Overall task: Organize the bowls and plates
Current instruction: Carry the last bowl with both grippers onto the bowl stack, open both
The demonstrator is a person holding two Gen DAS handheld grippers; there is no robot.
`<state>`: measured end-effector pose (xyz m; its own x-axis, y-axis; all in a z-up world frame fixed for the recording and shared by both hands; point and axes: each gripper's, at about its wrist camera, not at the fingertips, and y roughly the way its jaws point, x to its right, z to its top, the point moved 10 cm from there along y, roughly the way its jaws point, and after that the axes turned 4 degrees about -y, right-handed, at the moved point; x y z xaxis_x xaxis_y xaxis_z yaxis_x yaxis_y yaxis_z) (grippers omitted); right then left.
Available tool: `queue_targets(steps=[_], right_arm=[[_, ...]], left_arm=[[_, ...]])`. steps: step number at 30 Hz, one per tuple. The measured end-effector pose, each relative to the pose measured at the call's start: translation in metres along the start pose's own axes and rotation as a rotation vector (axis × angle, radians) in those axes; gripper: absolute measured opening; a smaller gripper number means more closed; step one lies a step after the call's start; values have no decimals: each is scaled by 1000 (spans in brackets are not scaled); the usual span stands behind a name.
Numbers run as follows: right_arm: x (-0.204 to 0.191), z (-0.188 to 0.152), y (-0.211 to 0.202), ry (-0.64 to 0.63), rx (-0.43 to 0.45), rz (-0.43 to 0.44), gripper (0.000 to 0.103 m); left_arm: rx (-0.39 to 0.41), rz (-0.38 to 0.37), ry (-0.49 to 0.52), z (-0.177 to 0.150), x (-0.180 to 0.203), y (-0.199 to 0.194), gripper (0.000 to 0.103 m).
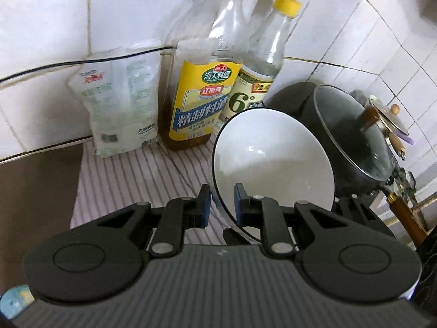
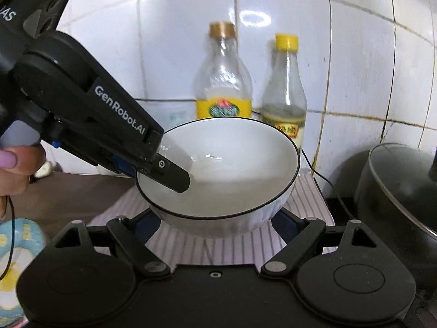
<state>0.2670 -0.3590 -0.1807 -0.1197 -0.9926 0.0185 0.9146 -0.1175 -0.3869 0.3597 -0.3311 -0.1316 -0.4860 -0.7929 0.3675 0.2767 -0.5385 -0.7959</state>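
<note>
Between left tool point(image 1: 221, 205) tips, empty bowl point(image 1: 273, 158)

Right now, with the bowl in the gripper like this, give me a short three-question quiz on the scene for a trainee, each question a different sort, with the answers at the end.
1. True or false: the left gripper is shut on the rim of the white bowl.
2. What lies on the counter below the bowl? A) a striped cloth B) a wooden board C) a metal rack
3. In one word, what colour is the cap of the shorter bottle by the wall?

Key: 1 true; 2 A; 3 yellow.
</note>
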Motion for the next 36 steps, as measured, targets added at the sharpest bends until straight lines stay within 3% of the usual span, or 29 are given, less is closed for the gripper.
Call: queue_targets(steps=[9,16,27,36], right_arm=[[-32,9,-56,-25,32,43,91],[-49,-4,-89,-32,29,74,91],[-69,-38,-108,-52,-36,105,91],[-81,-59,-99,-66,-112,143,91]], left_arm=[[23,64,19,-34,5,-68,16],[38,96,16,-69,7,-104,16],[-10,103,-56,-121,-3,-109,16],[-62,137,-96,-142,-23,-89,16]])
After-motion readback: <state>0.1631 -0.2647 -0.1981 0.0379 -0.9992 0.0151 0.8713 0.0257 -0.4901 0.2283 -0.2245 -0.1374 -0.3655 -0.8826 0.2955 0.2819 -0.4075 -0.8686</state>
